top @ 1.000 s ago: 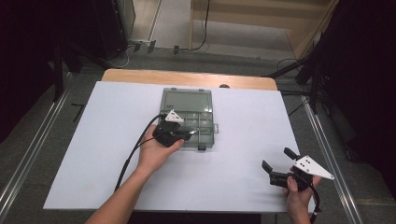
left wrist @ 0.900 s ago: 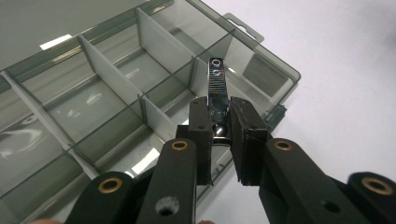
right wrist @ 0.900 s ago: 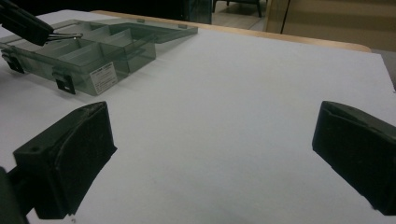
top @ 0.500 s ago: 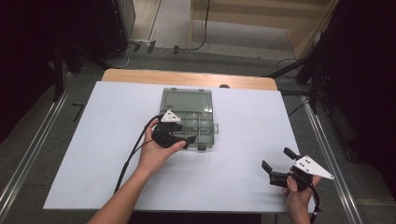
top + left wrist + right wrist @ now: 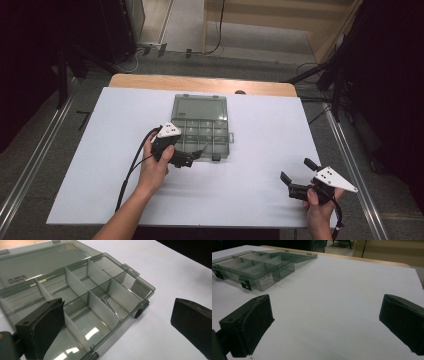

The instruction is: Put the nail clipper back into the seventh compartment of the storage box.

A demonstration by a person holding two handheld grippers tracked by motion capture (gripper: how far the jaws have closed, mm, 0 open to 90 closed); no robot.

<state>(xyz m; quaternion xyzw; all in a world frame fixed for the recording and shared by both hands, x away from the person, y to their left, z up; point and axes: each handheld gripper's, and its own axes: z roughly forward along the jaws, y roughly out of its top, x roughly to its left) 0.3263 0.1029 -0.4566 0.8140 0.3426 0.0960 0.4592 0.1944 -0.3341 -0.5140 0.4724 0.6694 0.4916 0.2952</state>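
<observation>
White worktop (image 5: 250, 200) with a wooden far edge, dark room around it, so that's our setup. Over on the left, our left gripper (image 5: 192, 157) sits at the near left corner of the smoky clear plastic compartment box (image 5: 202, 132), jaws spread wide, one over the tray and the other off its front edge. Box lid is flipped open flat behind. We can see a thin metal pin (image 5: 110, 306) in one front compartment. Far right, near the worktop's edge, our right gripper (image 5: 295, 175) is wide open too, gripping nothing.
</observation>
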